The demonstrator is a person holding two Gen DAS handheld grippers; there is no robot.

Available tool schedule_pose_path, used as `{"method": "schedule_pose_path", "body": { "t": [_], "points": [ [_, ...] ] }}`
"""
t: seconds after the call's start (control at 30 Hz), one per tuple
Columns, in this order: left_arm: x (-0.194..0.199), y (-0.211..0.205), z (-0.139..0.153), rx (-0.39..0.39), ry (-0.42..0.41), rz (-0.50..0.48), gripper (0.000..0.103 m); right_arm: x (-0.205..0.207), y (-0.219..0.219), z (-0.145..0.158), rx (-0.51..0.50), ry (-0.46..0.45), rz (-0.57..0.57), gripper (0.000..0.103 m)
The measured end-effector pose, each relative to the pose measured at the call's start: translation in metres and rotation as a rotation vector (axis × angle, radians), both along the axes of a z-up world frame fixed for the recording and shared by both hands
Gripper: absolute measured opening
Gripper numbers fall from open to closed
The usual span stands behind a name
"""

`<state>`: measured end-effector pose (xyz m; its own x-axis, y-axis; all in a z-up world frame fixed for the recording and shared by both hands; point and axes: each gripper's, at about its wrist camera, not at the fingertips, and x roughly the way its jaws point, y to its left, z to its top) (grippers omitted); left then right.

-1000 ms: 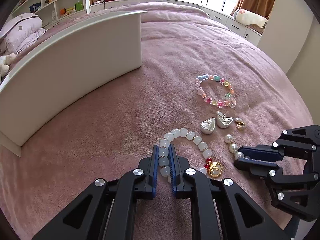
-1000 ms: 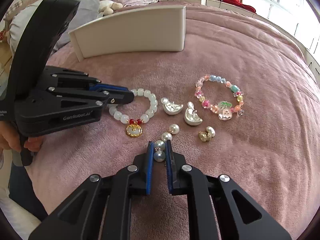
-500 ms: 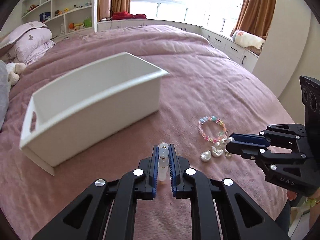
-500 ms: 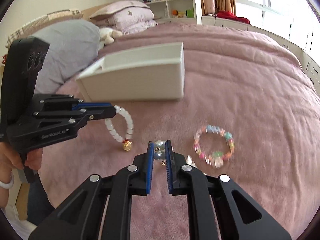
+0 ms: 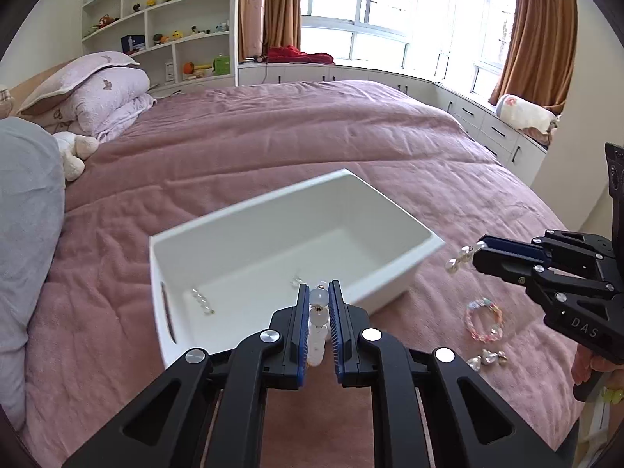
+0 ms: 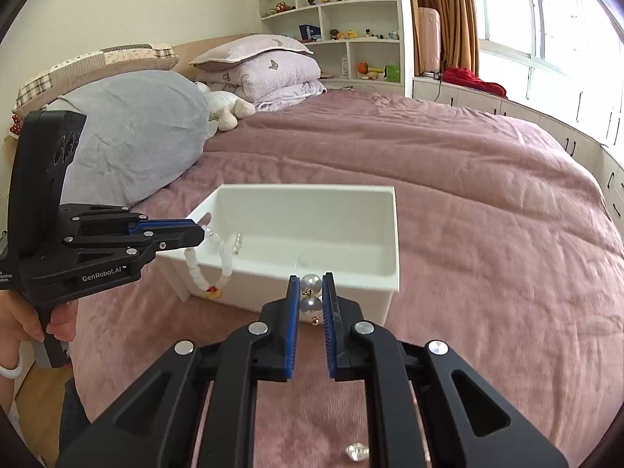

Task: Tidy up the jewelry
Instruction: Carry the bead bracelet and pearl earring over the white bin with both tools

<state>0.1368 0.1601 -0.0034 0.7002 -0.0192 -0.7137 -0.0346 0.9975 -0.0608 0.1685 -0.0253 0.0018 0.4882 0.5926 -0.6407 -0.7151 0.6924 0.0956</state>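
Pink bed [image 5: 351,148], white bin [image 5: 390,214], left tongs [image 5: 319,304] gripping bracelet [image 6: 195,269]

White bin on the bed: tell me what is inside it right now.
The white bin holds a short string of clear beads on its floor and another small clear piece nearer the middle. The near part of the floor is hidden behind its wall and the left tongs.

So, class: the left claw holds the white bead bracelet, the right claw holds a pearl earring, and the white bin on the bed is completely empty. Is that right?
Not quite. The left claw grips the white bead bracelet and the right claw the pearl earring, but the white bin already holds small jewelry pieces, as the left wrist view shows.
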Motion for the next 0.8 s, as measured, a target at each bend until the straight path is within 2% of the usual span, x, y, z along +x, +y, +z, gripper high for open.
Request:
{"method": "schedule_pose_path", "body": {
  "t": [0.27,0.43,0.6,0.8],
  "points": [
    [0.030,0.042,0.012,-0.034,-0.017,0.054,0.015,0.035,0.036,0.004,-0.014,-0.001,0.011,0.012],
    [0.042,0.054,0.010,-0.019,-0.017,0.079,0.015,0.054,0.053,-0.005,-0.025,0.014,0.000,0.012],
    [0.051,0.060,-0.003,0.033,-0.035,0.126,0.015,0.069,0.066,-0.021,-0.049,0.037,-0.011,0.012],
    [0.061,0.072,-0.038,0.027,0.001,0.186,0.015,0.081,0.078,-0.041,-0.075,0.061,-0.017,0.012]
  ]
}}
